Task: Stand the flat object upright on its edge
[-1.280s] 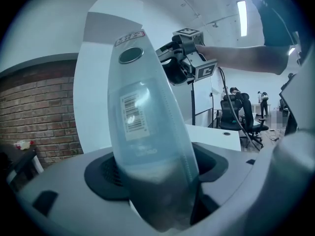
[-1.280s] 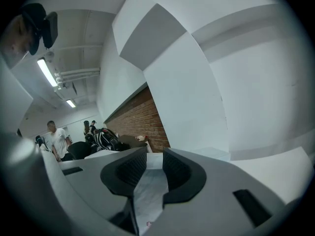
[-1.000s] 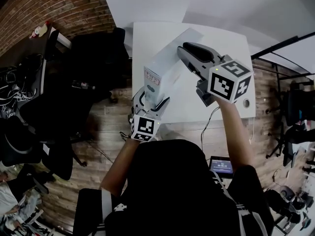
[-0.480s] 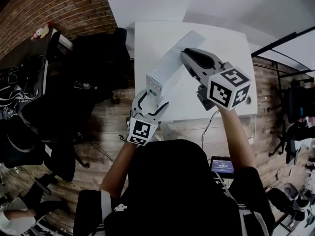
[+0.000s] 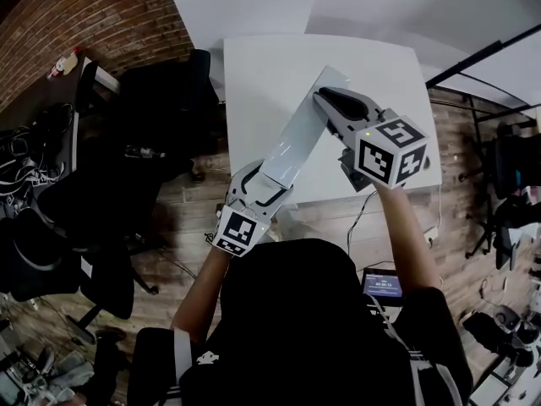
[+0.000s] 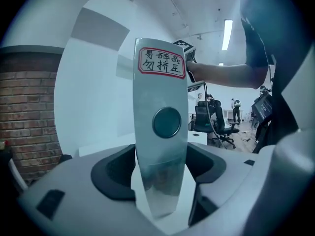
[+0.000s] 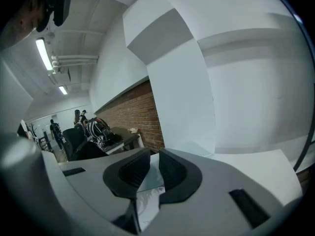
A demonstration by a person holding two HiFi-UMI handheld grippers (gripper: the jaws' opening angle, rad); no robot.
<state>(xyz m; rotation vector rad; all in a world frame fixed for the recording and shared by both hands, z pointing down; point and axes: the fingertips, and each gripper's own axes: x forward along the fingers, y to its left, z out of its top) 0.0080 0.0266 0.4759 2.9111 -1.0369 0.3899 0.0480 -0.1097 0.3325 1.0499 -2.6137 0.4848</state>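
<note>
The flat object (image 5: 296, 138), spanning from left tool (image 5: 264, 183) to right tool (image 5: 323, 98) over the table (image 5: 254, 83), is showing narrower than before, so it seems to be tipping edgewise. Both tools' jaws have just been closing: the left wide, clamping its near end, the right nearly together, pinching its far rim.

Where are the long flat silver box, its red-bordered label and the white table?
long flat silver box (image 5: 297, 134), head view, middle of its upward face
red-bordered label (image 6: 161, 63), left gripper view, centre of the print
white rectangular table (image 5: 258, 74), head view, bare top
</note>
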